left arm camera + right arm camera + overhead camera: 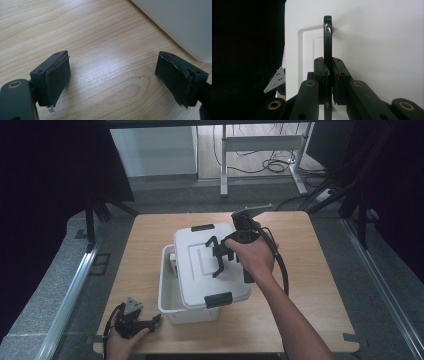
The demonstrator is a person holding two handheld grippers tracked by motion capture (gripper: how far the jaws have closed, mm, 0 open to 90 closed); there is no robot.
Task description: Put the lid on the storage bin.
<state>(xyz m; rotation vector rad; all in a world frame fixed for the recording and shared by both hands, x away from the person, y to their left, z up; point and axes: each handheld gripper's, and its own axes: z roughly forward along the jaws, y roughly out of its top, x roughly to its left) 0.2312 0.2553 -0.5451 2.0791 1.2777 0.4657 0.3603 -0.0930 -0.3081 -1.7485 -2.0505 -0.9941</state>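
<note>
Pads (322,72) clamped on the black handle (327,37) of the white lid (210,265), askew over the bin (172,307) mid-table; best lifted level and slowly, left gripper (112,77) agape, idle beside the bin.

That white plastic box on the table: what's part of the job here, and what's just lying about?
In the job:
white plastic box
white lid with black clips
black lid handle
right claw, shut on the handle

Just about:
left claw, open, idle
wooden table
grey desk frame
</note>
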